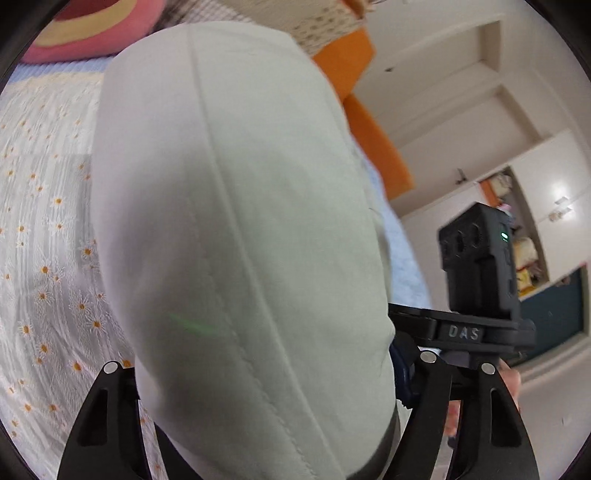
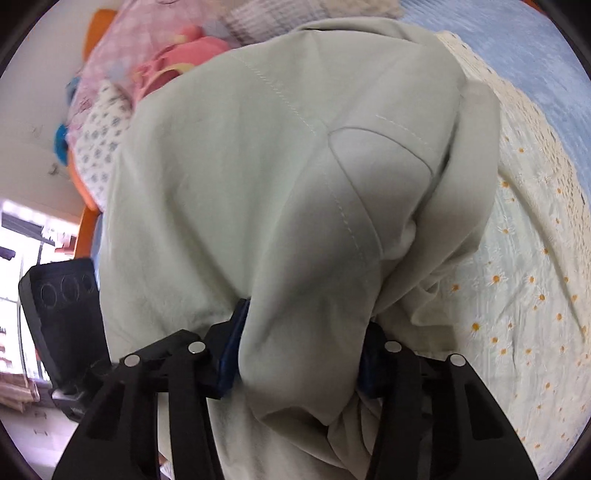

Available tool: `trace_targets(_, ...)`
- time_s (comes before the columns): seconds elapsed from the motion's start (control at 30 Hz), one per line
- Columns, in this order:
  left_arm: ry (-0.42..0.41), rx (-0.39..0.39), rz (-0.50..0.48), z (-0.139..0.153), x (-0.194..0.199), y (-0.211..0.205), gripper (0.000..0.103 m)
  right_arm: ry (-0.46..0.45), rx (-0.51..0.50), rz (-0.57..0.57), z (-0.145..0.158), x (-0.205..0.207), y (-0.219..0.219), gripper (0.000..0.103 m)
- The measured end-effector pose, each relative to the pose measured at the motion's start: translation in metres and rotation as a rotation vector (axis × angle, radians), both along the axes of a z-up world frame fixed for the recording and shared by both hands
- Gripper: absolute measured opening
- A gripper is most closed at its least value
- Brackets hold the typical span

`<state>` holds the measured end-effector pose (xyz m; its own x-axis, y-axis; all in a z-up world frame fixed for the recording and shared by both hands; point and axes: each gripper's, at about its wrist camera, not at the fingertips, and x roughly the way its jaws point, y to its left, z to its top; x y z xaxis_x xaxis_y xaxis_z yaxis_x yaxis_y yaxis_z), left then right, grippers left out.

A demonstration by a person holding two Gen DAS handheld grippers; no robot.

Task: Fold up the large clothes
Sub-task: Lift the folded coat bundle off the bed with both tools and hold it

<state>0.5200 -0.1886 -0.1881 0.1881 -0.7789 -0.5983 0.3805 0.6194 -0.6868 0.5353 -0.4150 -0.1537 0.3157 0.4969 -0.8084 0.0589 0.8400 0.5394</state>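
Two grippers are engaged with one pale green garment [image 2: 280, 192], which fills the centre of both wrist views.

Right gripper [image 2: 299, 365]: its blue pads [image 2: 227, 369] stand at a moderate gap and pinch a thick bunch of the fabric between them. From the pinch the cloth rises toward twelve o'clock and drapes over toward three o'clock. Stitched seams and a rounded pocket-like flap show on the cloth at about one o'clock.

Left gripper [image 1: 266, 387]: the garment [image 1: 240, 221] lies between and over the fingers, covering the fingertips. A dark blue pad edge [image 1: 402, 365] shows against the cloth at about four o'clock. Whether the pads actually press on the fabric cannot be told. A long seam runs across the cloth from twelve to five o'clock.

Surroundings: a daisy-print bedspread [image 1: 48, 266] lies beneath the garment, at nine o'clock in the left view and at three to four o'clock in the right view. Pink cushion [image 1: 74, 33] at eleven o'clock, left view. The other gripper's black body [image 1: 480, 266] appears at three o'clock in the left view.
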Motion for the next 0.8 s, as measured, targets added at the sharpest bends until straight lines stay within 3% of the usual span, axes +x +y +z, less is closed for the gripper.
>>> trace_targets(0.17, -0.032, -0.035, -0.006, 0.028, -0.022, 0.026, 0.073, -0.049, -0.030, 0.043, 0.038, -0.023, 0.013, 0.048)
trace_targets(0.4, -0.159, 0.041, 0.016, 0.085, -0.084, 0.080, 0.073, -0.101, 0.003, 0.098, 0.076, -0.062, 0.060, 0.048)
trace_targets(0.8, -0.319, 0.081, 0.196, 0.188, -0.191, 0.251, 0.072, -0.253, 0.006, 0.295, 0.170, -0.110, 0.233, 0.047)
